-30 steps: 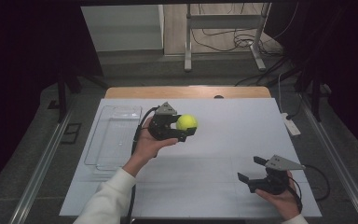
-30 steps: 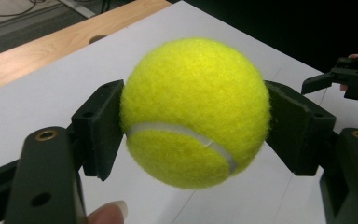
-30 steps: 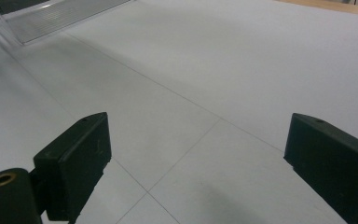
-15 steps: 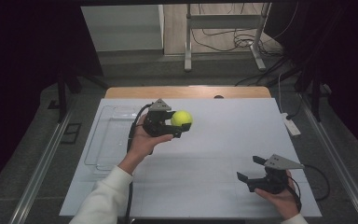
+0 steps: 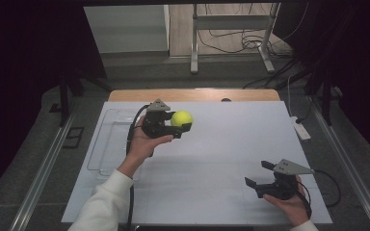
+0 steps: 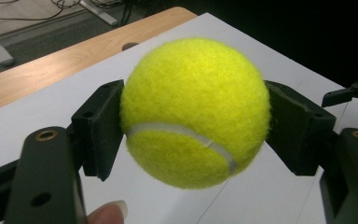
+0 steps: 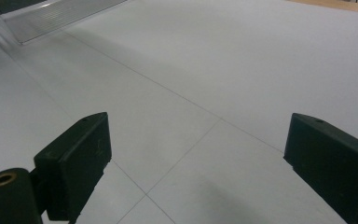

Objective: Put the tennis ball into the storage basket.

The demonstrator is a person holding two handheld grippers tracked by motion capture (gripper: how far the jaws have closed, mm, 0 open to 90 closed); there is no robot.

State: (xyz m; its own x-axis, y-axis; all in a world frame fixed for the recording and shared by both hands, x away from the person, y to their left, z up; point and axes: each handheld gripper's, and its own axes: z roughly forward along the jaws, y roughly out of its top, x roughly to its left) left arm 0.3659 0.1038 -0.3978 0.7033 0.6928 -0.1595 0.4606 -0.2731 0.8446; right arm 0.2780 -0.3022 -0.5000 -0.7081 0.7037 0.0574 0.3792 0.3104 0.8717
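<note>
The tennis ball (image 5: 181, 118) is held off the white table sheet (image 5: 231, 144), above its far-left part, just right of the clear plastic tray (image 5: 107, 144) that lies along the sheet's left edge. In the left gripper view the ball (image 6: 196, 112) sits squarely between the two black jaws, one pad pressed against each side, with its white seam running across the lower half. No part of the ball touches the sheet.

The left gripper (image 5: 176, 126) is clamped on the ball, jaws closed to the ball's width and no further. The person's left hand (image 5: 142, 142) supports it from beneath, the sleeve (image 5: 101, 204) entering from the bottom edge.

Judged from this arrangement, the step in hand is the carry: the ball is grasped and lifted, not yet set down. The tray beside it appears the likely destination, though that cannot be confirmed. The next move calls for keeping the clamp firm while shifting the ball over the chosen spot, lowering it, and only then parting the jaws; a round ball released high would roll.

The right gripper (image 5: 262, 175) rests low at the near-right of the sheet, well apart from the ball. Its jaws stand wide apart and hold nothing; bare sheet (image 7: 205, 93) lies between them.
</note>
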